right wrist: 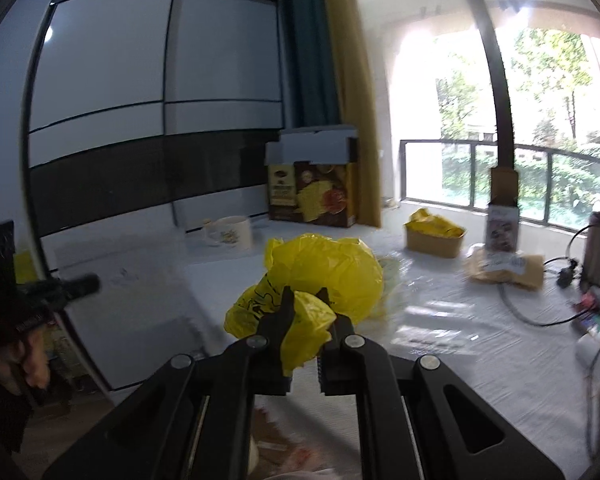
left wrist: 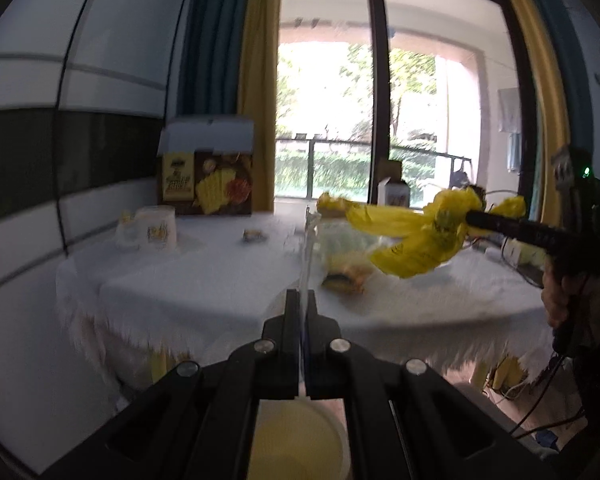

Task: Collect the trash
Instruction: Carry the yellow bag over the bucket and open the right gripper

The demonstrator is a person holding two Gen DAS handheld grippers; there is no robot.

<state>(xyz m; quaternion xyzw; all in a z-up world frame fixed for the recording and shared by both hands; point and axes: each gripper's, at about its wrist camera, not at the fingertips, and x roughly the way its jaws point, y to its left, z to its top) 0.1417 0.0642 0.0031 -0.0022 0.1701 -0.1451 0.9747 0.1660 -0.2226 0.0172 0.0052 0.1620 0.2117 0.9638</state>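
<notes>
Now the yellow plastic bag (right wrist: 324,276) hangs crumpled in the air above the counter's (right wrist: 480,360) near edge, pinched by the right tongs (right wrist: 306,300), whose jaws are clamped on a fold of it. From the left wrist view the same bag (left wrist: 420,236) shows off to the right, over the white cloth. The left tongs (left wrist: 301,300) are pressed together on a thin sheet of clear film (left wrist: 307,248) that rises from between them. At the counter's far edge stand a printed food box (right wrist: 312,196) and a white mug (right wrist: 230,232); a paper tub (right wrist: 434,240) holding more yellow plastic sits further right.
</notes>
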